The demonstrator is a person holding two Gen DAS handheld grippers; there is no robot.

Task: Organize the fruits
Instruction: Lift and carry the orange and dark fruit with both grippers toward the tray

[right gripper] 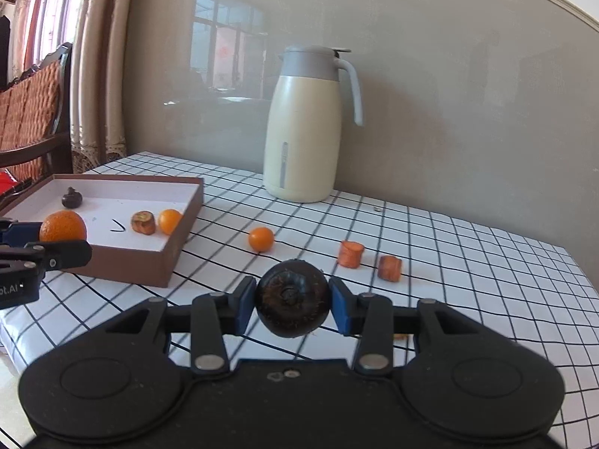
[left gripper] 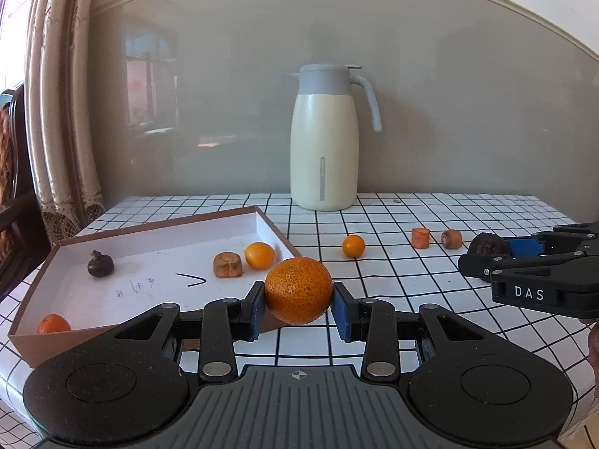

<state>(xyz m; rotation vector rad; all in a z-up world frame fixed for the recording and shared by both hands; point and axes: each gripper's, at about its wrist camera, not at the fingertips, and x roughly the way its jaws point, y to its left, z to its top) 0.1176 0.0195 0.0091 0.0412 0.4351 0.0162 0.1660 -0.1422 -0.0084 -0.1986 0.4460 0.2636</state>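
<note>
Left gripper [left gripper: 298, 301] pinching mandarin [left gripper: 298, 290] just right of box [left gripper: 93, 235], nearer it; right gripper [right gripper: 292, 301] pinching dark fruit [right gripper: 292, 303], box far-left.

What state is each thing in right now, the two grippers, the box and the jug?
Left gripper: shut on the large dimpled orange mandarin.
Right gripper: shut on the dark brown round water chestnut.
Shallow brown cardboard box: open, holding several fruit pieces.
Cream thermos jug with grey lid: upright, lid closed.
</note>
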